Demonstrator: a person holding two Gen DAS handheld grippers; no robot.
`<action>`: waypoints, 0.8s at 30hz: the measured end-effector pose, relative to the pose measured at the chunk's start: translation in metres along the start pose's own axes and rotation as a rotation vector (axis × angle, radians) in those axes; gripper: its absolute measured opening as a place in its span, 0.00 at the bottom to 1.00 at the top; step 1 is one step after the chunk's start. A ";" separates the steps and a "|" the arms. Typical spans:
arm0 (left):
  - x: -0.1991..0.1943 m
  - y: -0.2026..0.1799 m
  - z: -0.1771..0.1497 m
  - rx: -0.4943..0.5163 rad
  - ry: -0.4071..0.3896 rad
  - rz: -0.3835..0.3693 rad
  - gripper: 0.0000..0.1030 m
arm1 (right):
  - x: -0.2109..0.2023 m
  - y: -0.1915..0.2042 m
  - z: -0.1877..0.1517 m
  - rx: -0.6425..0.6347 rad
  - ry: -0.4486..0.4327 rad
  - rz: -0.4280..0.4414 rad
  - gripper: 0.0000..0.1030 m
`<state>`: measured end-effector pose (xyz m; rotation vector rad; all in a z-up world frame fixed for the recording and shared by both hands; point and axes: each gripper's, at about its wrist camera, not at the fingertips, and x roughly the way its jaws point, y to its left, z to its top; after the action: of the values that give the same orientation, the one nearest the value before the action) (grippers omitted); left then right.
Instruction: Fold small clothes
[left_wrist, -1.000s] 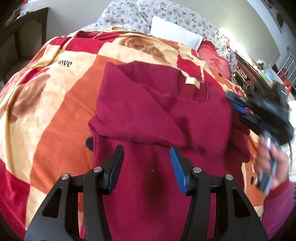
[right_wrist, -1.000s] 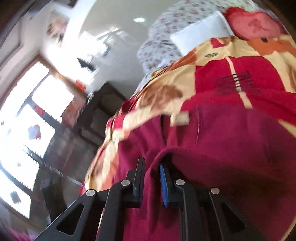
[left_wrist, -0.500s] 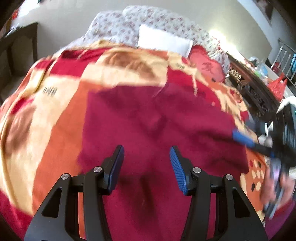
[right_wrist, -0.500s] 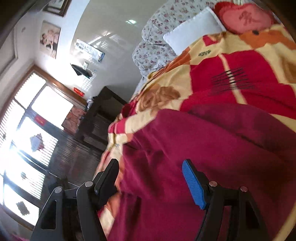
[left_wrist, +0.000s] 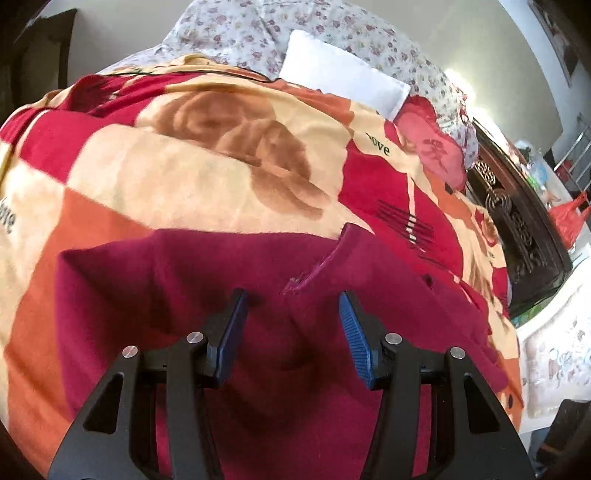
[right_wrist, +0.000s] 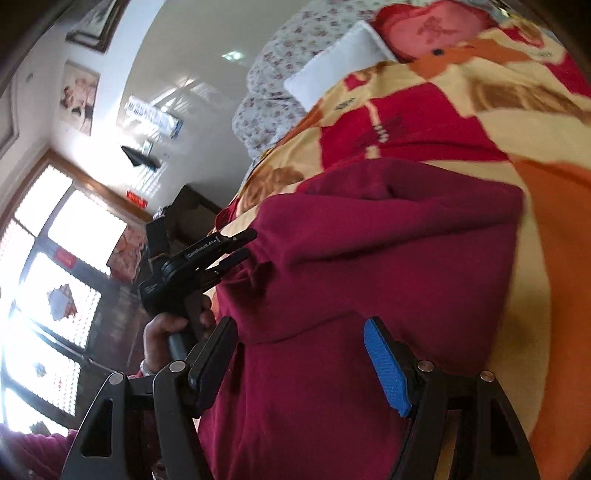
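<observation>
Left wrist view: my left gripper (left_wrist: 291, 325) is spread wide just above the maroon garment (left_wrist: 221, 280) on the bed blanket (left_wrist: 177, 177), its near hem cut off | Right wrist view: my right gripper (right_wrist: 299, 365) gapes over the same garment; my left hand (right_wrist: 173, 328) holds the other gripper level at its folded edge, contact unclear

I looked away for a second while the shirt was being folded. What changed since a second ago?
The right tool, shut on a fold of the red shirt a second ago, has let go and is open. The shirt's top has been folded over, hiding the collar label. The left tool stayed open and has moved up the shirt. The blanket and white pillow stayed put.
</observation>
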<state>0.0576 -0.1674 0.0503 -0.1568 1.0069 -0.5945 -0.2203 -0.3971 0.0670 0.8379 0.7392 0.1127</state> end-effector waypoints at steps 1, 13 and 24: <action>0.003 -0.004 -0.001 0.013 -0.003 -0.002 0.50 | -0.002 -0.005 -0.001 0.015 -0.003 -0.001 0.67; -0.025 -0.024 0.001 0.072 -0.074 -0.007 0.08 | -0.019 -0.010 -0.005 0.042 -0.035 -0.008 0.67; -0.137 0.027 -0.028 -0.054 -0.179 -0.007 0.08 | -0.038 -0.006 -0.002 0.008 -0.098 -0.061 0.67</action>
<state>-0.0084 -0.0681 0.1273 -0.2568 0.8497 -0.5499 -0.2512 -0.4143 0.0832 0.8226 0.6721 0.0140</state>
